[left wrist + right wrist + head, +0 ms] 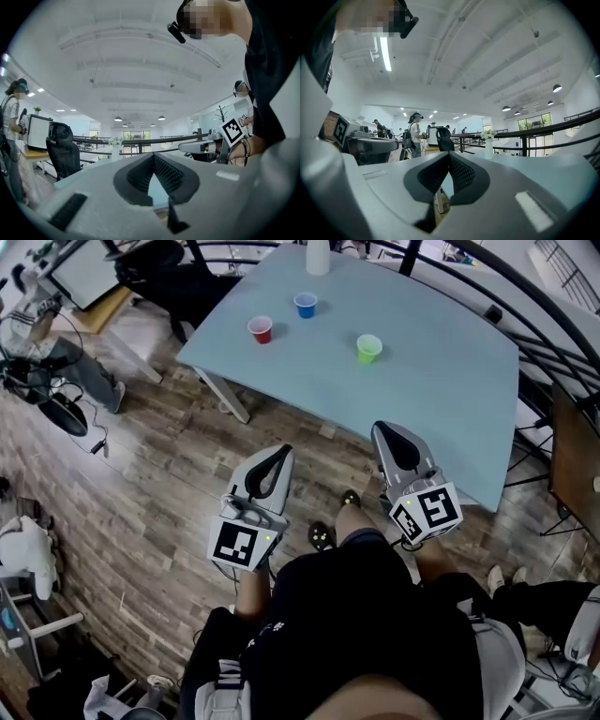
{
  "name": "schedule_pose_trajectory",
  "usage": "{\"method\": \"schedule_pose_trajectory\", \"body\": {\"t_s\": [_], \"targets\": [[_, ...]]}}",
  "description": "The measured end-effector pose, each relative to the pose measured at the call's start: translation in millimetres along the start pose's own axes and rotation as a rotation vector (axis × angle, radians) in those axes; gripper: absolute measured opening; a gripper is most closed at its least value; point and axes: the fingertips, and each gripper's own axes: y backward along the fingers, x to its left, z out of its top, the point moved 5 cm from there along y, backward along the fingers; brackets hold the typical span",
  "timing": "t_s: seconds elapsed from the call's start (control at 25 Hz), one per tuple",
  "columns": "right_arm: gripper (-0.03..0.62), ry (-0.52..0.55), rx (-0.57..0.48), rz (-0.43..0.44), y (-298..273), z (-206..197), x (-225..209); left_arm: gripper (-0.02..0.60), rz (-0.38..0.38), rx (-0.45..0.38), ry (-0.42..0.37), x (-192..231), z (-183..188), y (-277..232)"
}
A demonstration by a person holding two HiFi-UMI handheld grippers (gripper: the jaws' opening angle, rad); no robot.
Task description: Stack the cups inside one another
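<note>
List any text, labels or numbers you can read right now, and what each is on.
No readable text anywhere.
Marker cube on left gripper: square pattern, no letters.
Marker cube on right gripper: same.
White print on person's shirt: too small to read.
Red cup, blue cup, green cup: no print visible.

The left gripper point(281, 456) and right gripper point(386, 431) point forward, level, side by side, jaws closed on nothing.
</note>
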Motion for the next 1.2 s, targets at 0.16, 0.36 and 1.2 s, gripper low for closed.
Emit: {"method": "schedule_pose_trajectory", "body": {"t_s": [0.16, 0.36, 1.2], "targets": [[0.012, -0.031, -0.013, -0.007, -12.5, -1.3, -10.7, -0.011, 0.0, 0.001, -0.007, 9.4, -1.6, -12.4], [0.012, -0.08, -0.032, -0.016, -48.8, -8.1, -26.1, -0.011, -0.01, 0.02, -0.02, 37.6, -6.1, -29.8], [0.012, -0.059, -0.041, -0.236, -193.4, -32.6, -120.6, -0.011, -0.098, 0.034, -0.044, 186.8, -14.2, -154.9]]}}
